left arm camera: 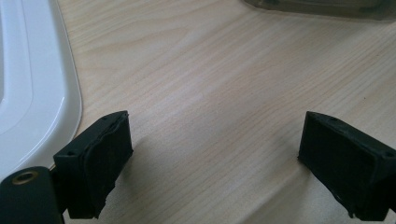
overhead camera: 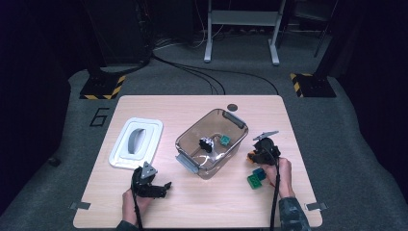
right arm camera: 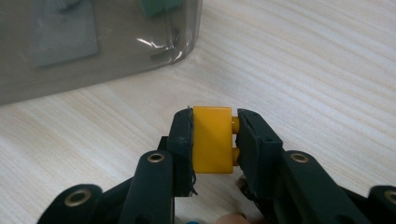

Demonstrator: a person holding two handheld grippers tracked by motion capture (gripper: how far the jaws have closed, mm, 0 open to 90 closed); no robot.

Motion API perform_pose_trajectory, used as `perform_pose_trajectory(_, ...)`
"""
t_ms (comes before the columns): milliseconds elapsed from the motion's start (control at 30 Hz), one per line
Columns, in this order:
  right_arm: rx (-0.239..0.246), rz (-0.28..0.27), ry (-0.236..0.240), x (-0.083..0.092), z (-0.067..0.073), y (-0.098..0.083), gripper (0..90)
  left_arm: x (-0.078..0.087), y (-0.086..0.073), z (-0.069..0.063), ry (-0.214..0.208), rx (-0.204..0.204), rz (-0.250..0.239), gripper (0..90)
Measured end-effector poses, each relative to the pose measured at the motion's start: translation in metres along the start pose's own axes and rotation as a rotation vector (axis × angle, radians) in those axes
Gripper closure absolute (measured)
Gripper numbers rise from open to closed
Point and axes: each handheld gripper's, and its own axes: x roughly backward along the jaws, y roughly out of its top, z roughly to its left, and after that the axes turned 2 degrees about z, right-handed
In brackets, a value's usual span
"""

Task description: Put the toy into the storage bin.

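- The right claw [right arm camera: 214, 140] is clamped on a small yellow brick [right arm camera: 213, 139]; in the right gripper view both pads press flat on its two sides, and the studs of the brick point to one pad.
- In the high view the right claw [overhead camera: 254, 155] is low over the table [overhead camera: 192, 207], just beside the right wall of the clear plastic bin [overhead camera: 211, 139].
- The bin stands open, with two small pieces already inside, a dark one [overhead camera: 206, 144] and a teal one [overhead camera: 224, 139]. Its white lid [overhead camera: 136, 143] lies apart on the left side of the table.
- The step in hand seems to be to carry the yellow brick into the bin.
- To do it well, the person should first lift straight up until the brick is higher than the rim, then move across to the middle of the bin, and let go only when the brick is low inside, so it does not bounce.
- The grip is on flat faces and looks secure, but a knock on the rim could turn the brick between the pads.
- A green brick [overhead camera: 254, 180] and a blue brick [overhead camera: 259, 173] wait on the table near the right hand [overhead camera: 281, 173].
- The left claw [left arm camera: 215, 158] has its jaws wide apart over bare wood beside the lid and holds nothing; it may stay there, out of the way.
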Motion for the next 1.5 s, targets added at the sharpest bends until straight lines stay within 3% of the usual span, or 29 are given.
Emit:
perform_pose_trajectory(333, -0.050, -0.084, 0.020, 0.016, -0.004, 0.001, 67.7, 0.000, 0.000, 0.000, 0.006, 0.000, 0.001, 9.2)
perform_pose_trajectory(700, -0.063, -0.135, 0.037, 0.033, -0.006, 0.007, 67.7, 0.000, 0.000, 0.000, 0.007, 0.001, 0.002, 9.3)
perform_pose_trajectory(833, -0.058, -0.151, 0.029, 0.038, -0.006, 0.011, 67.7, 0.000, 0.000, 0.000, 0.010, -0.002, -0.004, 9.3)
perform_pose_trajectory(867, -0.075, -0.146, 0.031, 0.039, -0.004, 0.012, 67.7, 0.000, 0.000, 0.000, 0.010, -0.002, -0.004, 9.3)
perform_pose_trajectory(900, -0.051, -0.154, 0.029, 0.040, -0.006, 0.013, 67.7, 0.000, 0.000, 0.000, 0.011, -0.002, -0.005, 9.4)
perform_pose_trajectory(933, -0.075, -0.152, 0.029, 0.041, -0.004, 0.014, 67.7, 0.000, 0.000, 0.000, 0.011, -0.002, -0.004, 9.4)
perform_pose_trajectory(1000, -0.057, -0.162, 0.022, 0.043, -0.005, 0.017, 67.7, 0.000, 0.000, 0.001, 0.003, -0.001, 0.003, 9.5)
perform_pose_trajectory(1100, -0.080, -0.158, 0.015, 0.046, -0.004, 0.021, 67.7, 0.000, 0.000, 0.001, 0.003, 0.002, 0.002, 9.7)
perform_pose_trajectory(1133, -0.065, -0.166, 0.010, 0.047, -0.006, 0.023, 67.7, 0.000, 0.000, 0.001, 0.004, 0.001, 0.003, 9.7)
perform_pose_trajectory(1500, -0.100, -0.196, -0.029, 0.061, -0.015, 0.035, 67.7, 0.000, 0.000, 0.000, 0.007, 0.007, 0.000, 9.9)
